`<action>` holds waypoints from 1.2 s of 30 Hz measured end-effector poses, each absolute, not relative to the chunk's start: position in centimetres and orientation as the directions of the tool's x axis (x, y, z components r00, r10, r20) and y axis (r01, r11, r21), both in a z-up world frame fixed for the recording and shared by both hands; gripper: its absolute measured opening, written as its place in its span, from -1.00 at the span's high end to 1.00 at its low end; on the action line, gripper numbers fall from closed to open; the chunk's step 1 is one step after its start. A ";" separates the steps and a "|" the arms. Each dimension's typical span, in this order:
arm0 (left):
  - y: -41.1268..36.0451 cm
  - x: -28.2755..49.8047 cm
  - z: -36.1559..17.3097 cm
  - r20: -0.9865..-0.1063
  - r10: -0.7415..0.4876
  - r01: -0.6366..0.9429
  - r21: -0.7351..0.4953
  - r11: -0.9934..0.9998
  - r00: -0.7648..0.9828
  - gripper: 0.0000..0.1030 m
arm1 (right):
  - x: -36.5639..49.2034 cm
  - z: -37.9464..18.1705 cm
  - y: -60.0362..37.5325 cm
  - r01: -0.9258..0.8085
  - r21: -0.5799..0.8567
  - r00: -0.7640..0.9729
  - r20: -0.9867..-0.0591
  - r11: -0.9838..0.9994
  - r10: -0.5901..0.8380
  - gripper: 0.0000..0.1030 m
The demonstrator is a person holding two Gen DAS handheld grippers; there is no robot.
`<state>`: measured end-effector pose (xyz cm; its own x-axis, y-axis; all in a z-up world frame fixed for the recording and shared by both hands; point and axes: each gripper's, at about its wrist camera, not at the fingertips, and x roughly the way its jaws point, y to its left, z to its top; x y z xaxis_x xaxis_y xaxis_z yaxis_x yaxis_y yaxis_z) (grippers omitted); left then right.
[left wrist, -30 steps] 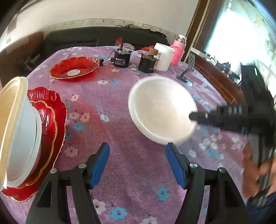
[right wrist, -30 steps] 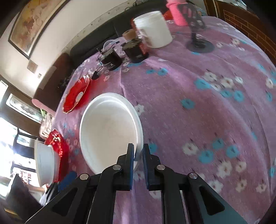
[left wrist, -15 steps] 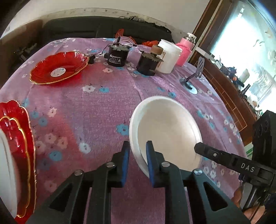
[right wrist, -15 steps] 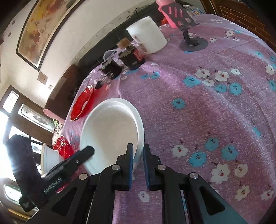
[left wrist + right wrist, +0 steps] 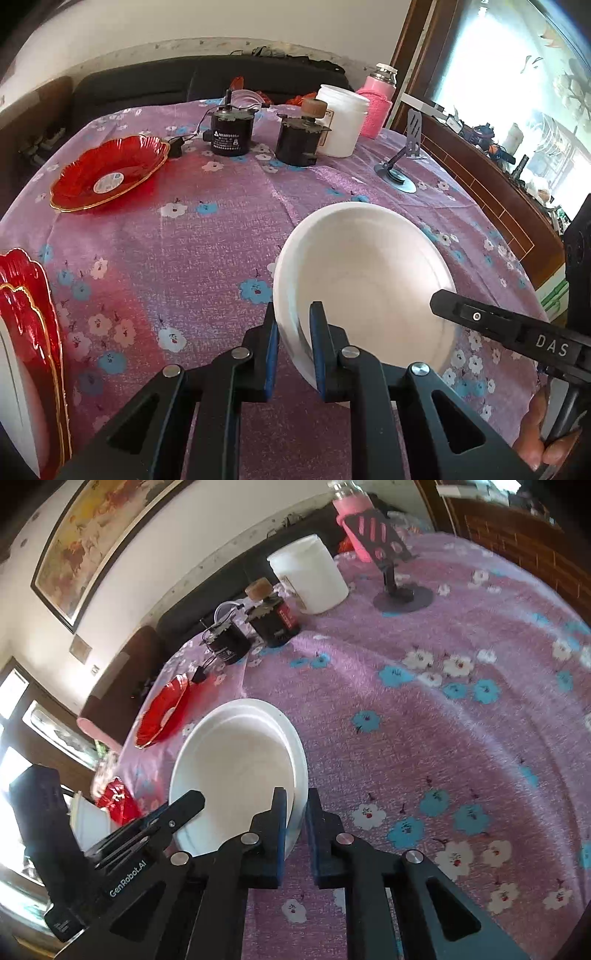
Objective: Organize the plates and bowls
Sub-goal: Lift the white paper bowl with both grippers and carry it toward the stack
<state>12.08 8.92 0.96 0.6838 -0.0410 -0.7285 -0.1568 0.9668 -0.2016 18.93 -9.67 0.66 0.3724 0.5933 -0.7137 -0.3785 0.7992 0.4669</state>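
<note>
Over the preceding second the left hand-held gripper [image 5: 293,343], at first open and short of the white bowl [image 5: 364,280], advanced and closed its jaws on the bowl's near rim. The stacked red plates [image 5: 31,317] slid toward the left edge of the left wrist view, and the left hand-held gripper entered the right wrist view.

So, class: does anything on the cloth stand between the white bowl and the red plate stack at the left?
Nothing visible does. Both grippers, left and right, clamp the white bowl; only bare tablecloth lies toward the red plate stack.
</note>
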 end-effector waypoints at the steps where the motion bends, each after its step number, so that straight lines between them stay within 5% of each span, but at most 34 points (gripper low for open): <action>1: 8.9 11.9 1.0 -0.726 -0.036 -0.157 -0.197 0.968 0.687 0.71 | 18.9 0.7 -9.6 -0.379 0.469 0.373 -0.712 0.798 0.595 0.79; 10: 7.4 10.7 2.1 -0.680 0.085 -0.168 -0.057 0.984 0.729 0.71 | 18.4 0.9 -9.5 -0.400 0.486 0.356 -0.699 0.777 0.620 0.79; 36: 6.5 9.6 3.2 -0.636 0.187 -0.217 0.031 0.976 0.749 0.71 | 18.1 1.2 -9.0 -0.422 0.492 0.341 -0.692 0.762 0.636 0.78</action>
<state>9.60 6.50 3.18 0.7488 0.1868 -0.6359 -0.2173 0.9756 0.0307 18.05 -9.01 1.16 0.3413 0.6362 -0.6919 -0.4220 0.7615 0.4920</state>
